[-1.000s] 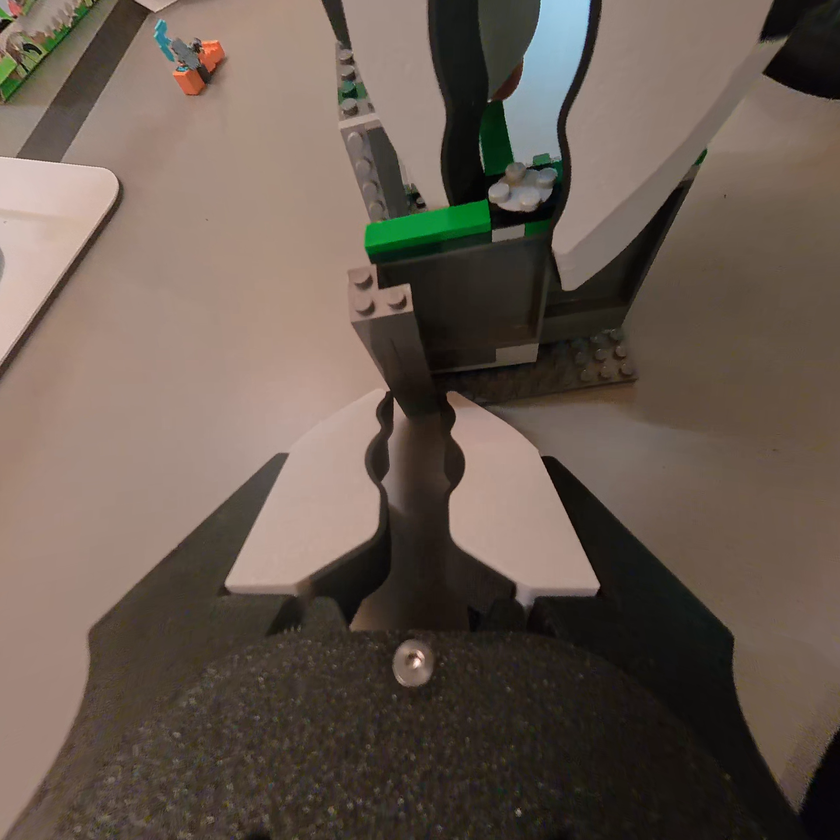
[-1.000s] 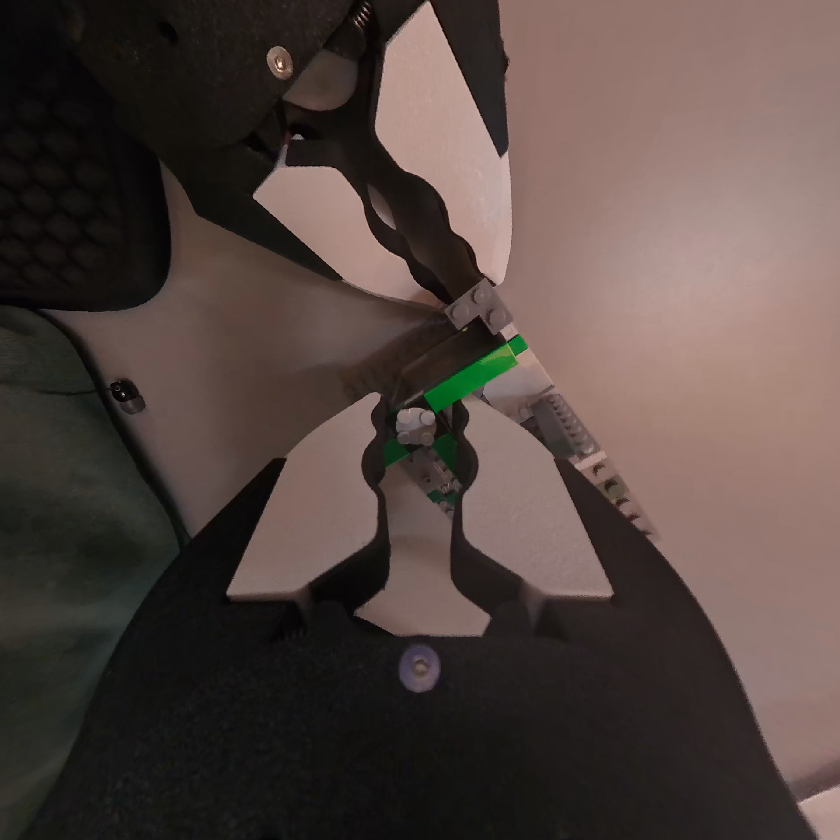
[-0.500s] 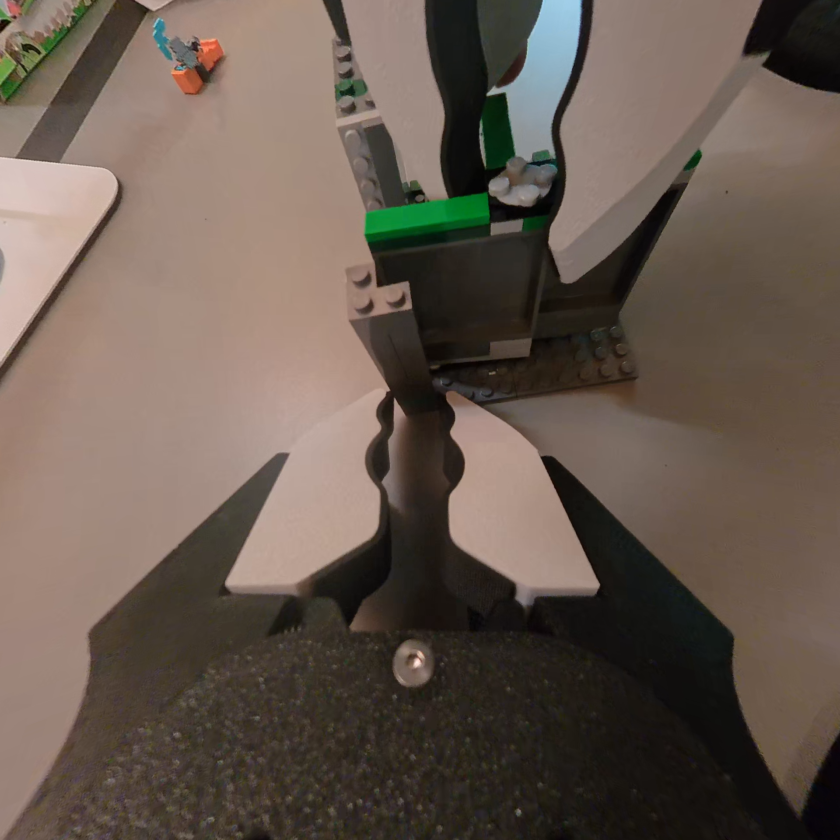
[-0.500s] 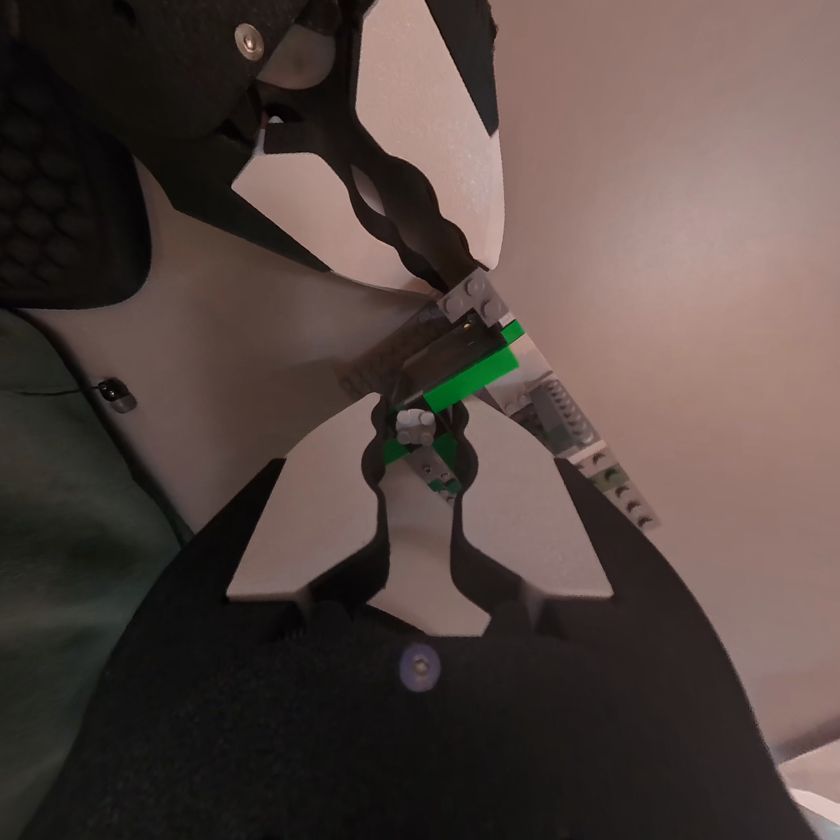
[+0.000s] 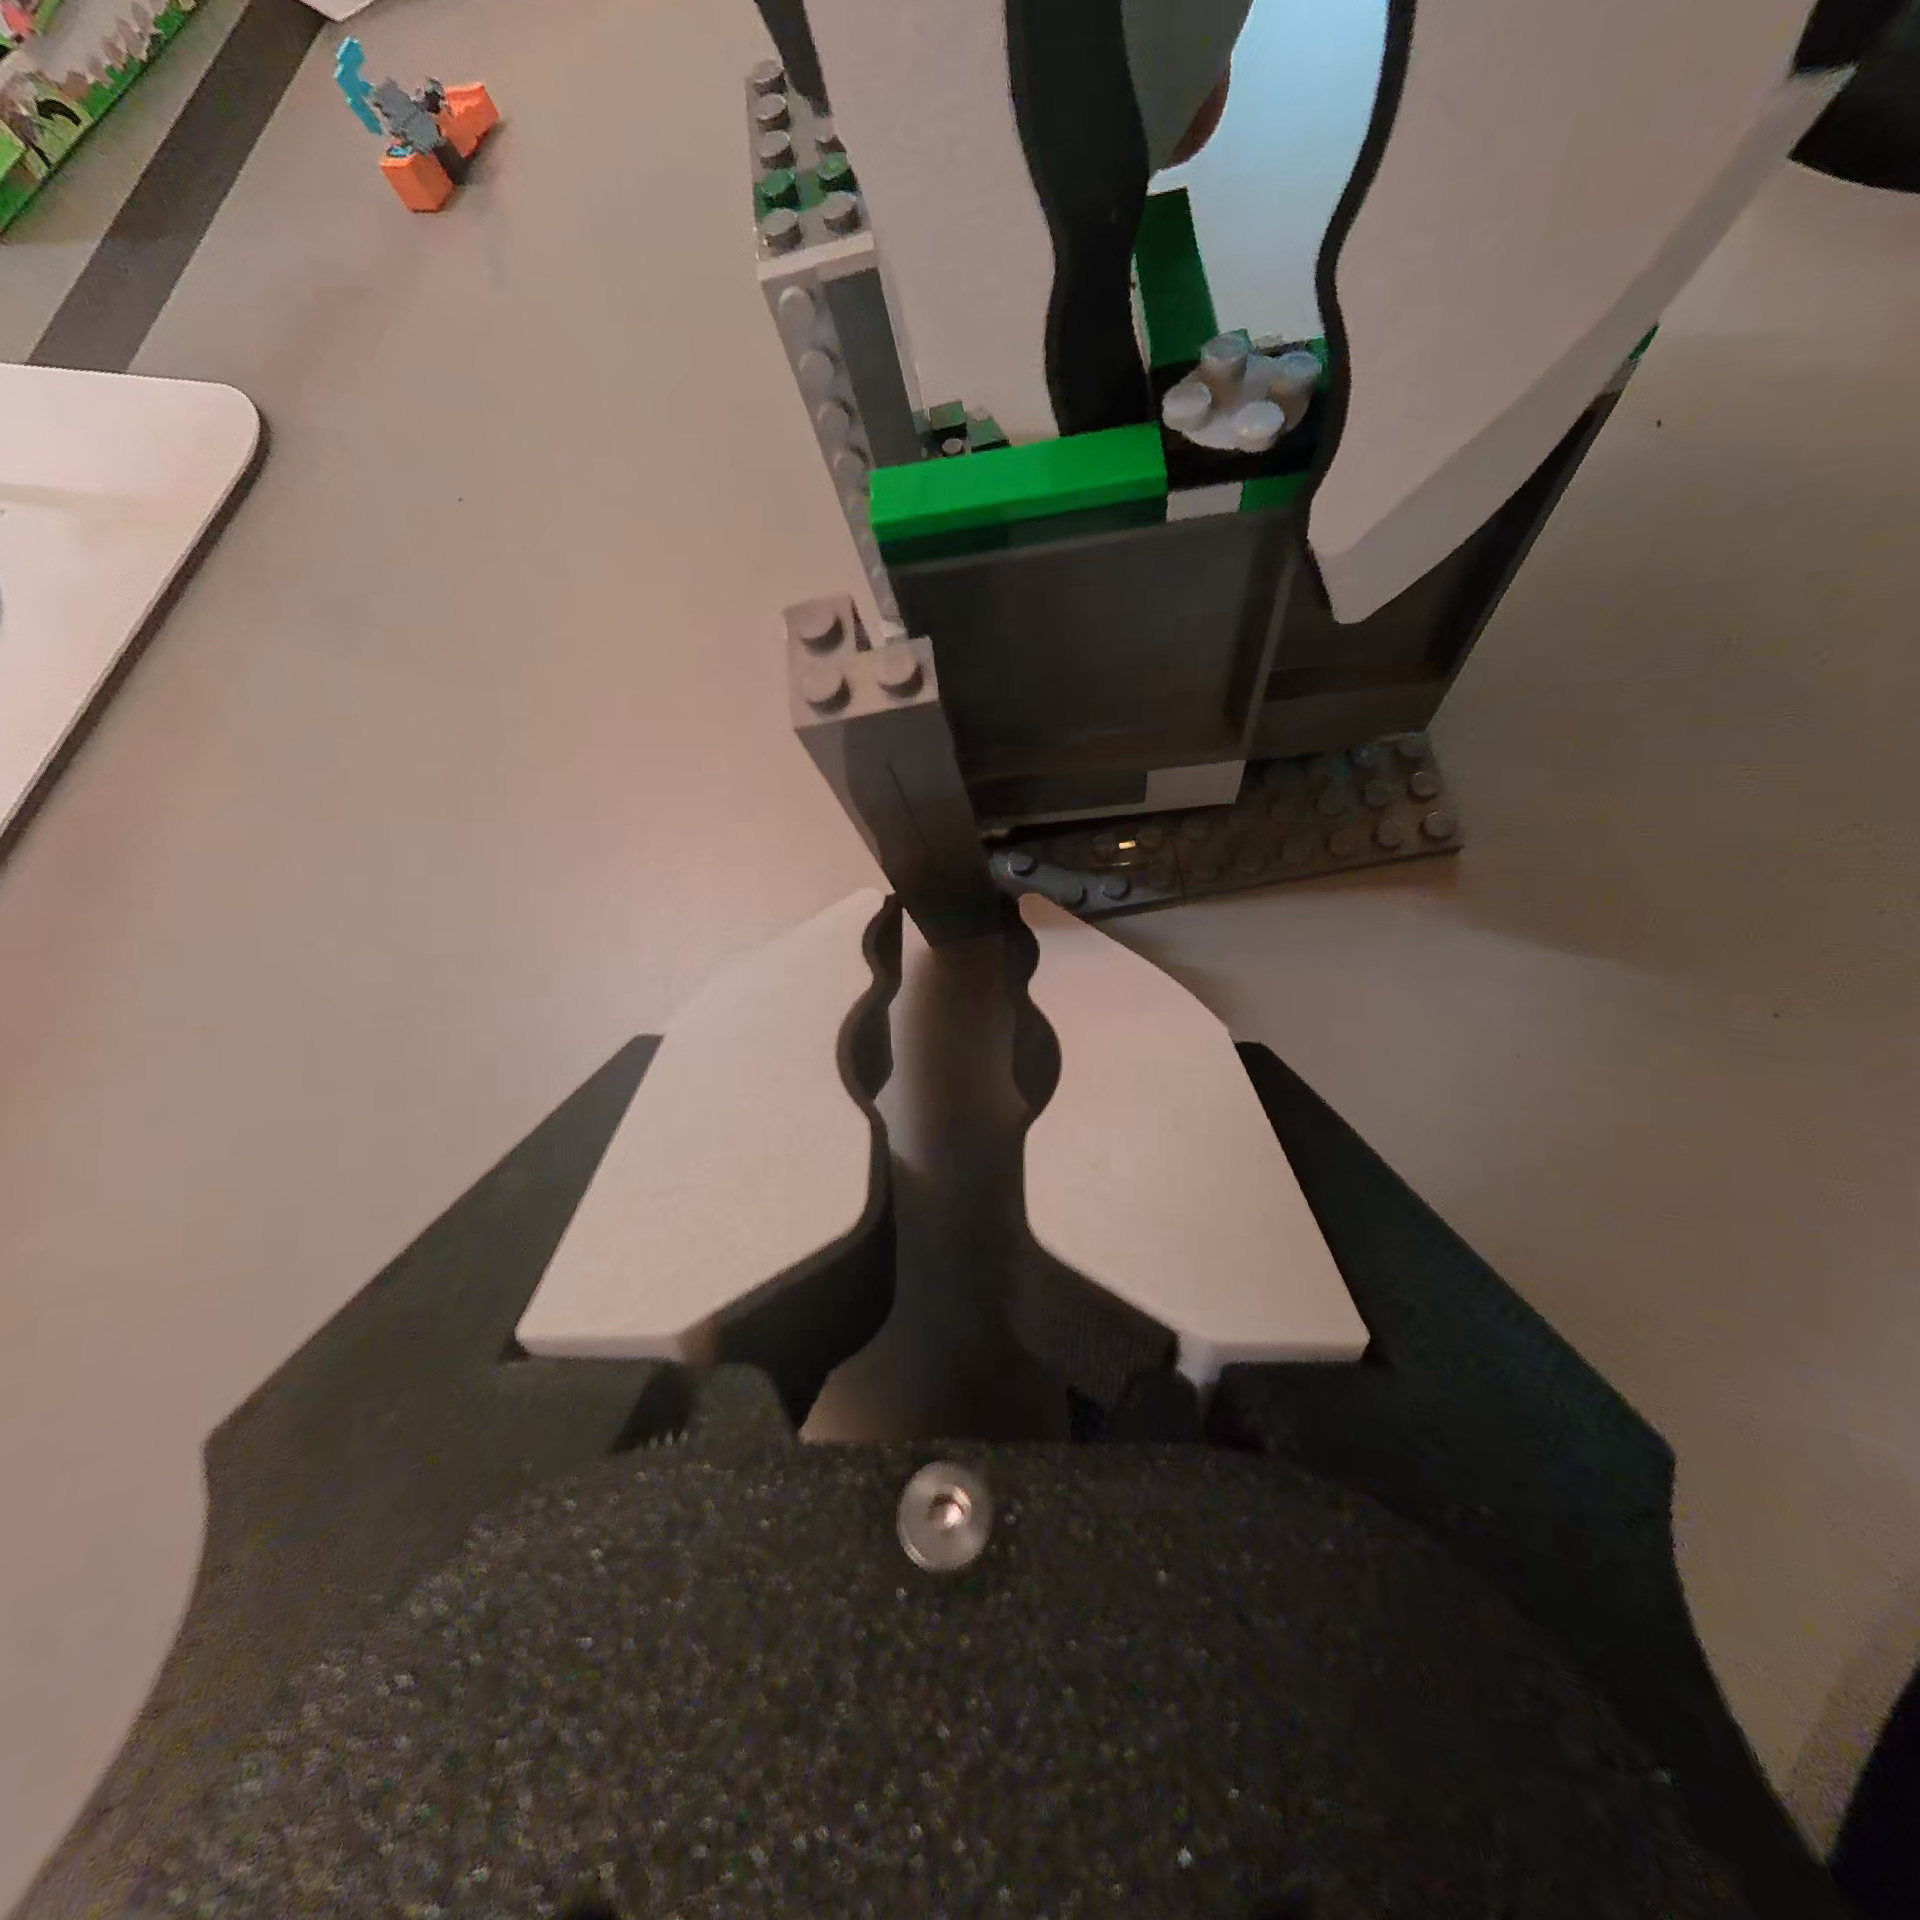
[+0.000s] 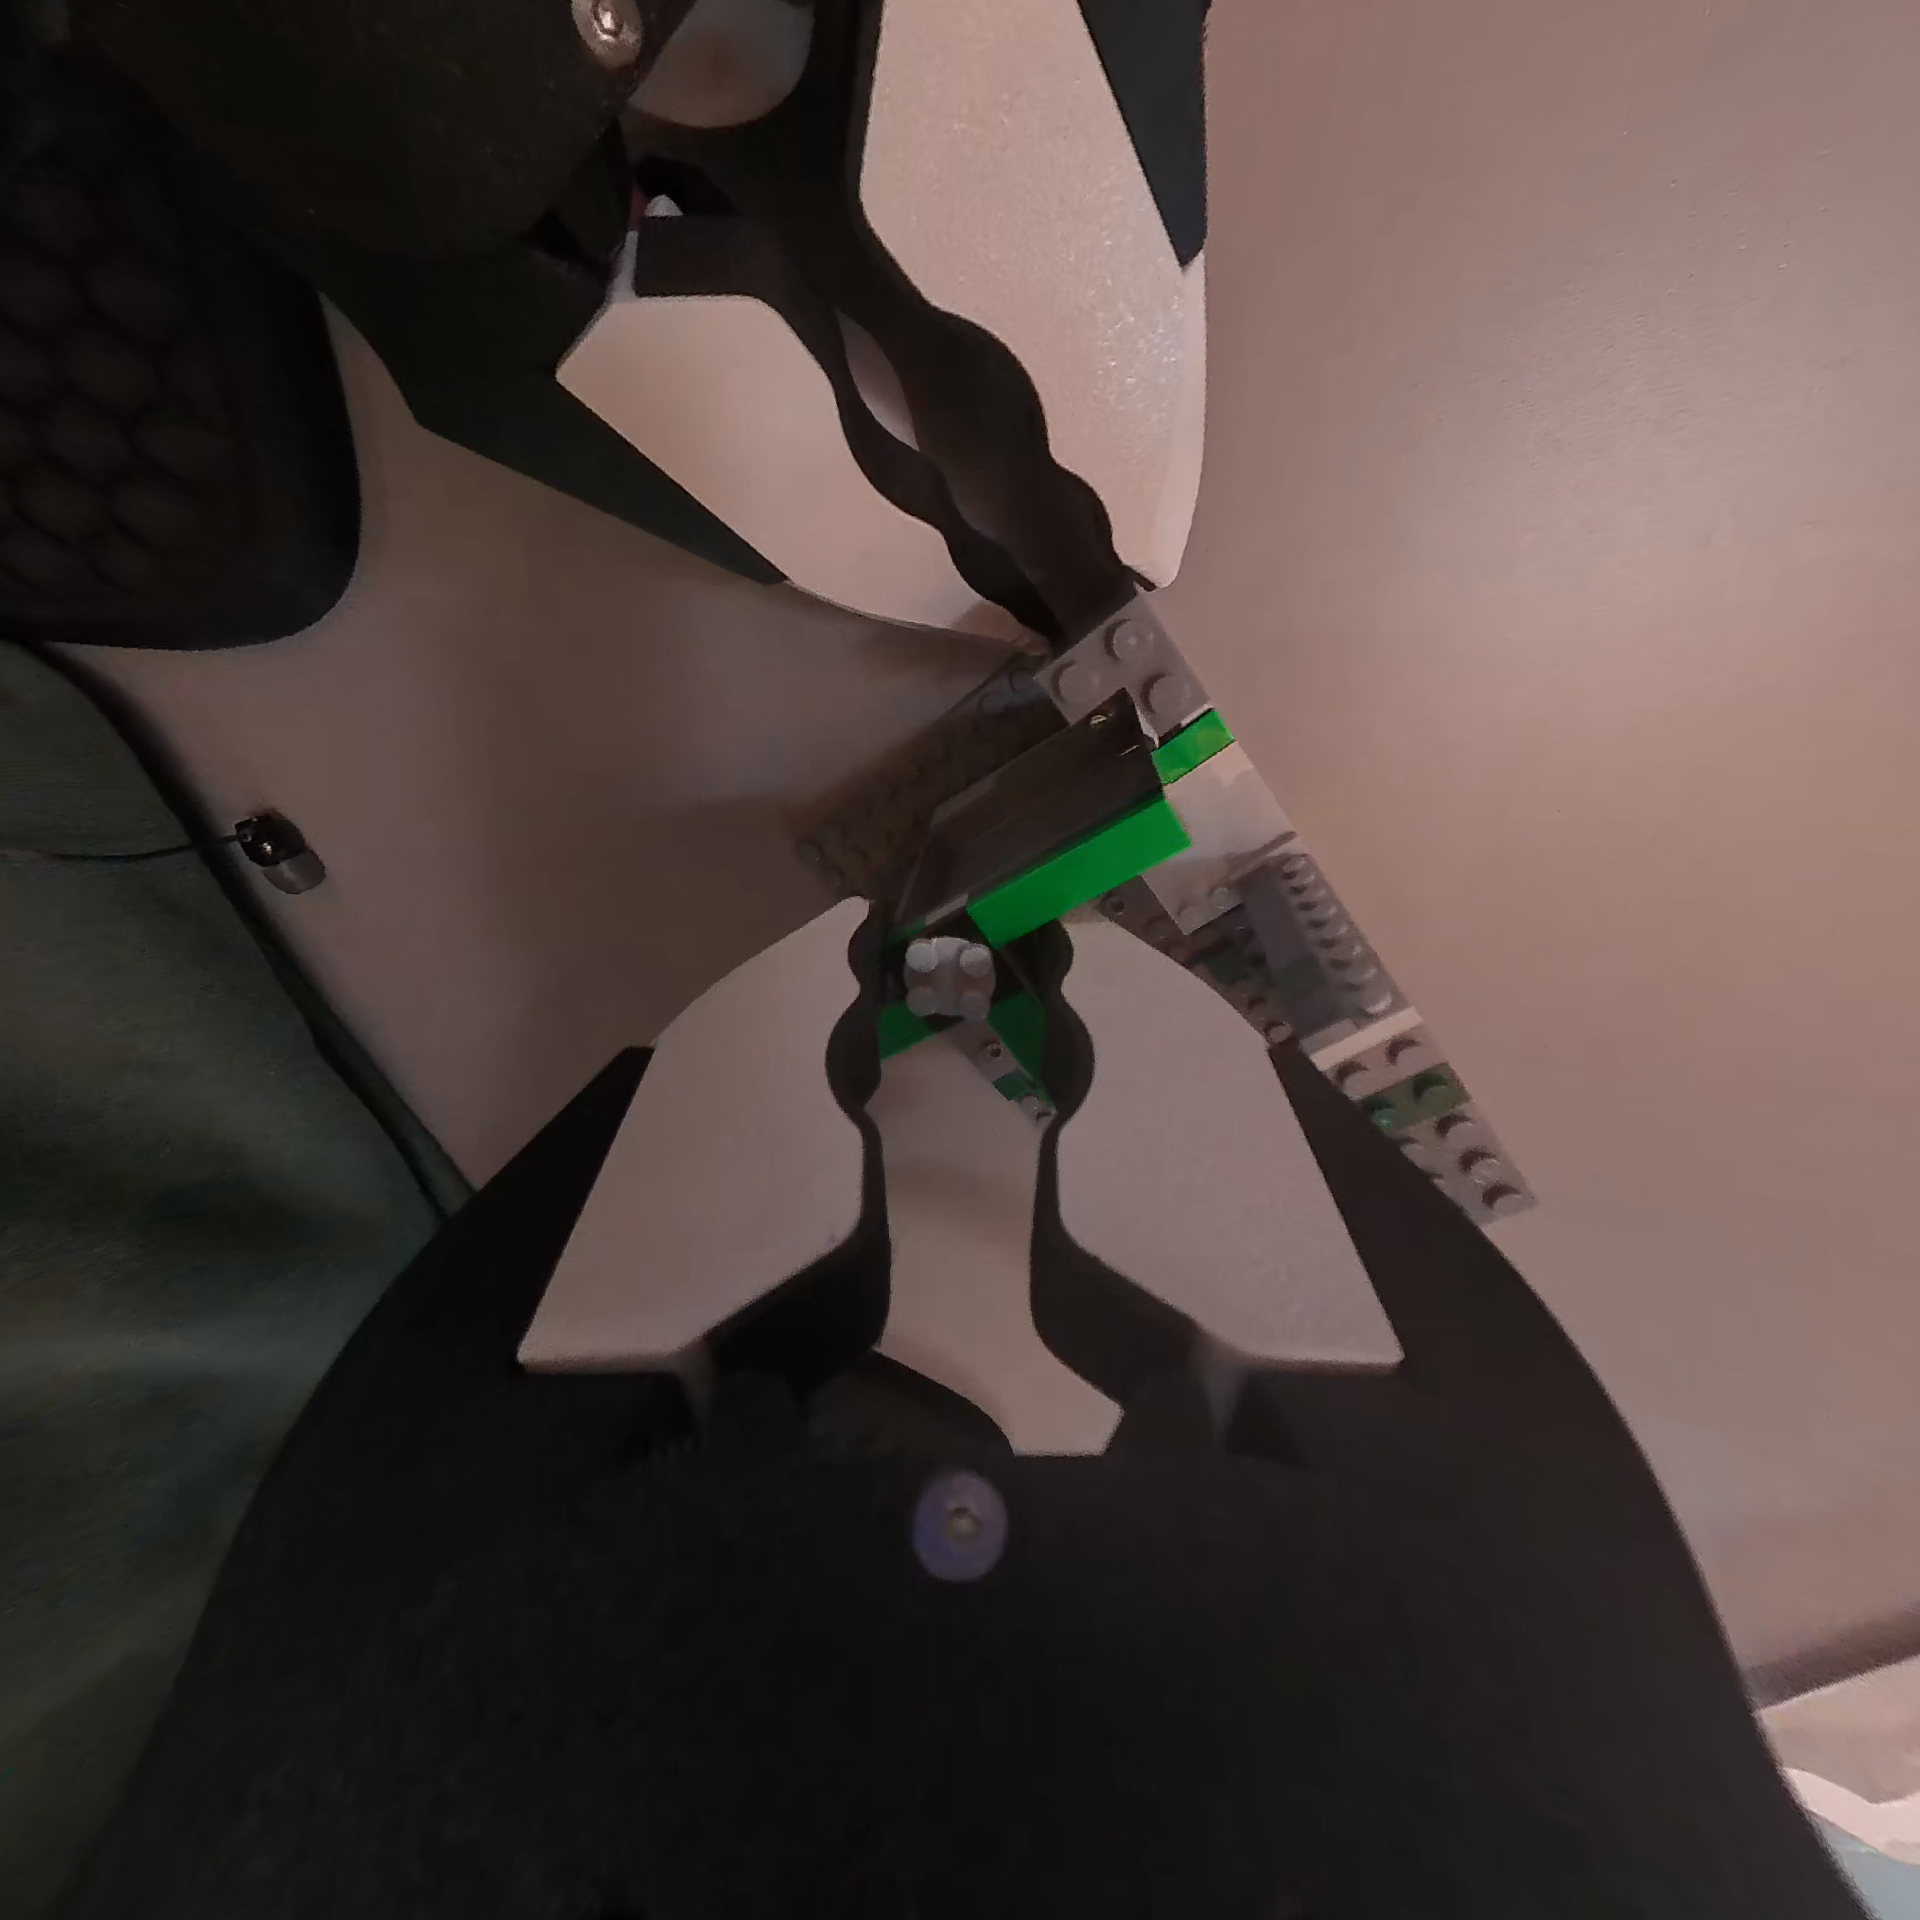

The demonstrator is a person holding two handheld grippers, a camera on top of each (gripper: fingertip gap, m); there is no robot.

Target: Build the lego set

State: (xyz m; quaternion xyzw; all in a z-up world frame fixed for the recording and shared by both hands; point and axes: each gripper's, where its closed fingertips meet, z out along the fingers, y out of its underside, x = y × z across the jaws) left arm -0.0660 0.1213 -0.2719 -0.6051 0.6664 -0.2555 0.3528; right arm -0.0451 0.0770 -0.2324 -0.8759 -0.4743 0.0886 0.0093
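A lego build of dark grey walls (image 5: 1081,665) topped with green bricks (image 5: 1018,483) stands on a studded dark baseplate (image 5: 1299,831). My left gripper (image 5: 951,925) is shut on the foot of its tall grey corner pillar (image 5: 862,686). My right gripper (image 5: 1236,457) comes down from above, its fingers closed around a small round grey piece (image 5: 1242,395) on the green top. In the right wrist view the right gripper (image 6: 961,951) holds that round piece (image 6: 945,977), and the left gripper (image 6: 1091,613) pinches the pillar (image 6: 1122,665) beyond.
A small orange and blue lego figure (image 5: 426,135) lies at the far left of the table. A white board (image 5: 104,499) sits at the left edge and a green box (image 5: 52,114) at the top left corner. A green sleeve (image 6: 156,1039) fills the right view's left side. My right fingertips sit around 7 centimeters from my left ones.
The build and the right gripper have shifted slightly up and right in the left wrist view. Both grips are unchanged.
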